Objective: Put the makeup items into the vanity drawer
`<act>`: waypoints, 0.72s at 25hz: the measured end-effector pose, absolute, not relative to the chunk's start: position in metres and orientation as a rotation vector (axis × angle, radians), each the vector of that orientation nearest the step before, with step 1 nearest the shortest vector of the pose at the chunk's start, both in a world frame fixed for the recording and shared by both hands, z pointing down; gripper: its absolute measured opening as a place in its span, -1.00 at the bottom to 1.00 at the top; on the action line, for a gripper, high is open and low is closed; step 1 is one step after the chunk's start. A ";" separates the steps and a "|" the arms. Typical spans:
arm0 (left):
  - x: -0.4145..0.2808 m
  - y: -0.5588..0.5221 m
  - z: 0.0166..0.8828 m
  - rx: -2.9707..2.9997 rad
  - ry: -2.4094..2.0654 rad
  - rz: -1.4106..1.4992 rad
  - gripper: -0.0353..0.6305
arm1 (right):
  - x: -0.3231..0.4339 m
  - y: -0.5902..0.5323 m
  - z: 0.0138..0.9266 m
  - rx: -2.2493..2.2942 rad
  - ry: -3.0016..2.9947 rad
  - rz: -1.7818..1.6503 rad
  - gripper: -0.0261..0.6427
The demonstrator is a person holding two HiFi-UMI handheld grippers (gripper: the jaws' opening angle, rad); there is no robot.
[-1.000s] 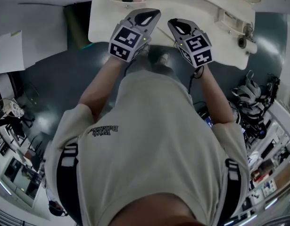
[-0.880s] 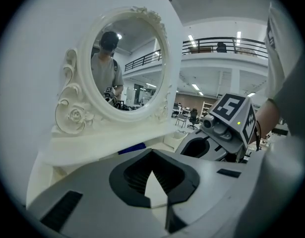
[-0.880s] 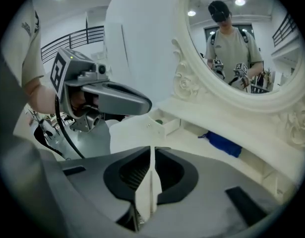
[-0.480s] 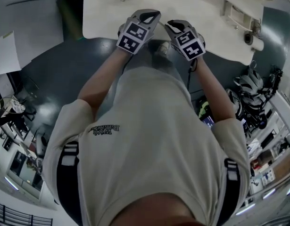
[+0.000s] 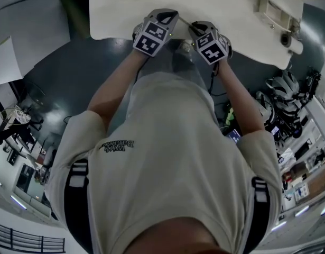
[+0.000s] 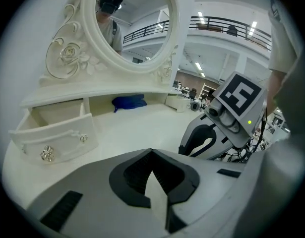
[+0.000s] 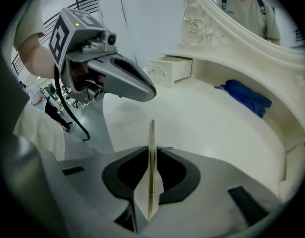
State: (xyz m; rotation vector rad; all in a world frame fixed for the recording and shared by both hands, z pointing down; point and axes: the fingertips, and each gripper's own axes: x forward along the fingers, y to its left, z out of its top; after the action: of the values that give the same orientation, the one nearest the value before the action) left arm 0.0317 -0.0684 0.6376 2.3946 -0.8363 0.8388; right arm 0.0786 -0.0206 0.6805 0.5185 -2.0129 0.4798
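My right gripper (image 7: 151, 155) is shut on a thin beige makeup pencil (image 7: 152, 138) that pokes forward past its jaws. In the head view the right gripper (image 5: 196, 28) hovers over the front of the white vanity table (image 5: 120, 15). My left gripper (image 5: 167, 16) hangs beside it on the left; its jaws (image 6: 152, 152) are shut with nothing between them. The vanity's left drawer (image 6: 53, 133) stands pulled open, seen also in the right gripper view as the open drawer (image 7: 169, 71) beyond the left gripper (image 7: 127, 81).
A blue cloth (image 6: 127, 102) lies in the niche under the oval mirror (image 6: 132, 19). A second small drawer (image 5: 273, 12) is at the table's right end. Cables and gear (image 5: 281, 105) crowd the dark floor on the right.
Both grippers have come further over the vanity top and a little closer together. The pencil stays in the right gripper.
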 end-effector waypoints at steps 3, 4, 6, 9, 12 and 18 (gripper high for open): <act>0.030 -0.063 0.648 2.388 -0.823 0.836 -0.85 | 0.079 -0.019 0.682 0.534 -1.998 0.460 -0.77; 0.029 -0.061 0.649 2.389 -0.819 0.838 -0.85 | 0.078 -0.020 0.682 0.537 -1.990 0.445 -0.78; 0.026 -0.058 0.652 2.381 -0.813 0.847 -0.85 | 0.076 -0.020 0.682 0.533 -1.974 0.410 -0.80; 0.018 -0.055 0.652 2.368 -0.810 0.850 -0.85 | 0.071 -0.021 0.679 0.535 -1.962 0.388 -0.81; 0.017 -0.055 0.652 2.363 -0.813 0.851 -0.85 | 0.073 -0.021 0.678 0.550 -1.957 0.399 -0.81; 0.016 -0.060 0.638 2.391 -0.829 0.837 -0.85 | 0.075 -0.027 0.671 0.591 -1.968 0.397 -0.82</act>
State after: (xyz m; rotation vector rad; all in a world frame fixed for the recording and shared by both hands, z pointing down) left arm 0.0163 -0.0602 0.6376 2.3908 -0.8288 0.8373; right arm 0.0746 -0.0272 0.6712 0.5910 -1.9677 0.3971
